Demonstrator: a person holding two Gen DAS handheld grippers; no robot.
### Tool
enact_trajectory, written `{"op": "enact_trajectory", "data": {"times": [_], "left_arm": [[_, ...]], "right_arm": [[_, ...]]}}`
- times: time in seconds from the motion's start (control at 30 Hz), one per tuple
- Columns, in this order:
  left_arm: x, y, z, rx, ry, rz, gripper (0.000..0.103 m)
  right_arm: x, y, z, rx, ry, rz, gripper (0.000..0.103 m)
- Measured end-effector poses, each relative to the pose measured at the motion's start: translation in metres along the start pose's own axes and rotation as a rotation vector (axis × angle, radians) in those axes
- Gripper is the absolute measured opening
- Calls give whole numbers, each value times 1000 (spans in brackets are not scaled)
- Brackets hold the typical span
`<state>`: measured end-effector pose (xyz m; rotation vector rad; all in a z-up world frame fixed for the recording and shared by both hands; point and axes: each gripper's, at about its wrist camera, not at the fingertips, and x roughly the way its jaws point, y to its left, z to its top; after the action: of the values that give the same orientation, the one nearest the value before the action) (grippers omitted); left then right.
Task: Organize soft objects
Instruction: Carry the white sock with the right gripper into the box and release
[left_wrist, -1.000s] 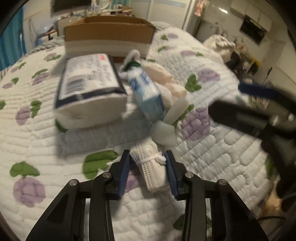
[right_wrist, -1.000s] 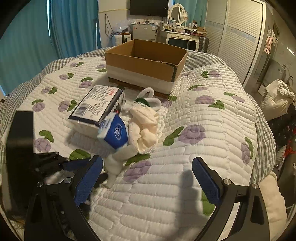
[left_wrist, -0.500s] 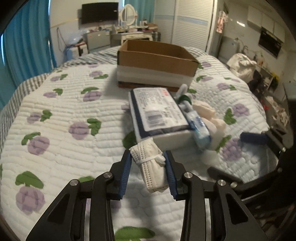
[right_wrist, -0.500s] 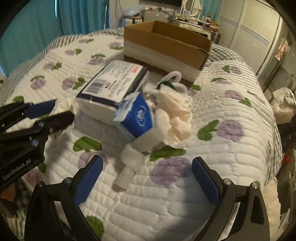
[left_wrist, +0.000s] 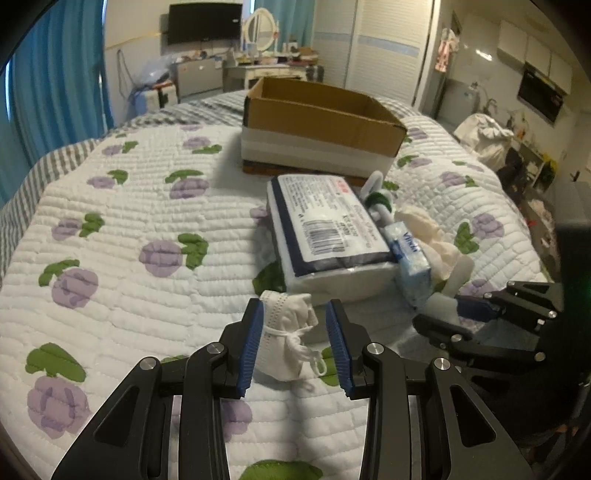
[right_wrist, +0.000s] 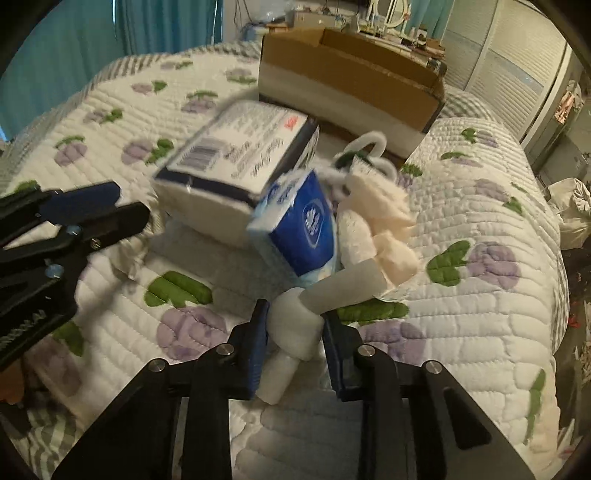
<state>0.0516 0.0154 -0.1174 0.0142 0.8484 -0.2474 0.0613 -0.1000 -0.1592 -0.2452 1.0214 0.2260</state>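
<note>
My left gripper (left_wrist: 295, 345) is shut on a folded white face mask (left_wrist: 286, 341) tied with its ear loop, held just above the quilt. My right gripper (right_wrist: 293, 345) is shut on a white foam tube piece (right_wrist: 297, 330) joined to a grey tube (right_wrist: 347, 286). Ahead lie a large tissue pack (left_wrist: 328, 236) with a barcode, a blue tissue packet (right_wrist: 301, 225) and a cream cloth bundle (right_wrist: 384, 218). An open cardboard box (left_wrist: 317, 125) stands behind them on the bed.
The floral quilted bed (left_wrist: 122, 236) spreads wide to the left. A white loop with a green part (right_wrist: 364, 151) lies by the box. The right gripper shows at the right in the left wrist view (left_wrist: 491, 321). Furniture and clutter stand beyond the bed.
My right gripper has moved forward and closed on the white foam tube. My left gripper still holds the mask and has drawn back to the left of the pile.
</note>
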Motion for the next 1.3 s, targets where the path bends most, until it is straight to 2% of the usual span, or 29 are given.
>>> {"op": "enact_trajectory", "data": {"times": [0.1,0.23,0.33,0.57,0.77,0.9,1.03,1.17,1.3], "left_arm": [[-11,-6,4,9,-21,-8,35],[-30,-21,17,53,-75,53,35],[-47,-27,35,58,-119,48,35],[-74,-28,97,46,-218,45,35],[-65,-30,154,74,-273,61,35],[-37,-27,187,88,-266,54,35],[0,-19,217,101,-234,55,35],[50,-10,242,113,-208,83,35],[94,-5,256,99,-157,70,35]], "right_arm": [[-20,-3,1,9,-42,20,28],[-59,-9,10,6,-134,44,28],[-83,-14,23,-2,-202,46,28],[-129,-38,70,-4,-331,65,28],[-143,-71,126,-1,-400,72,28],[-140,-91,169,-5,-425,69,28],[-117,-109,215,9,-426,87,28],[-69,-128,251,36,-382,118,28],[-4,-142,272,50,-292,134,28]]}}
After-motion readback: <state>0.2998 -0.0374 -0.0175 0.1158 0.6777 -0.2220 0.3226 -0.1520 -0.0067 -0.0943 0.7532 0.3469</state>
